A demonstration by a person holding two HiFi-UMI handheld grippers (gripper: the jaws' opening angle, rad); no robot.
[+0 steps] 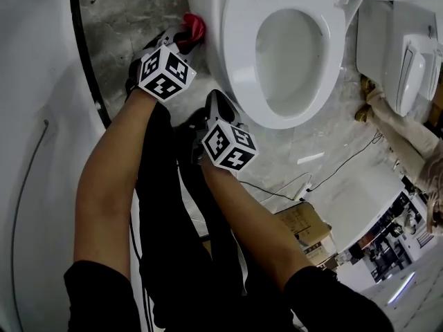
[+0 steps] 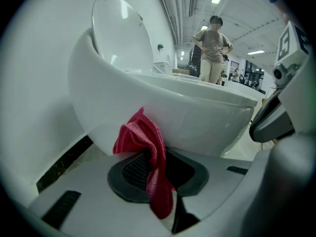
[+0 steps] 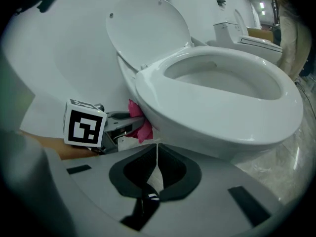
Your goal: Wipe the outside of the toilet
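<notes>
Left claw sits nearest the lens, its 2 jaws pinched on a red cloth. The cloth's upper fold lies against the outer side of the toilet, low in mid-frame. Right claw is closed to a thin seam with nothing in it, just below the bowl and apart from it. Grey marbled floor runs under the toilet, and a curved white wall fills the frame's left. Between wall and bowl the gap is narrow. Open floor lies lower right, with a black cable and a cardboard box.
</notes>
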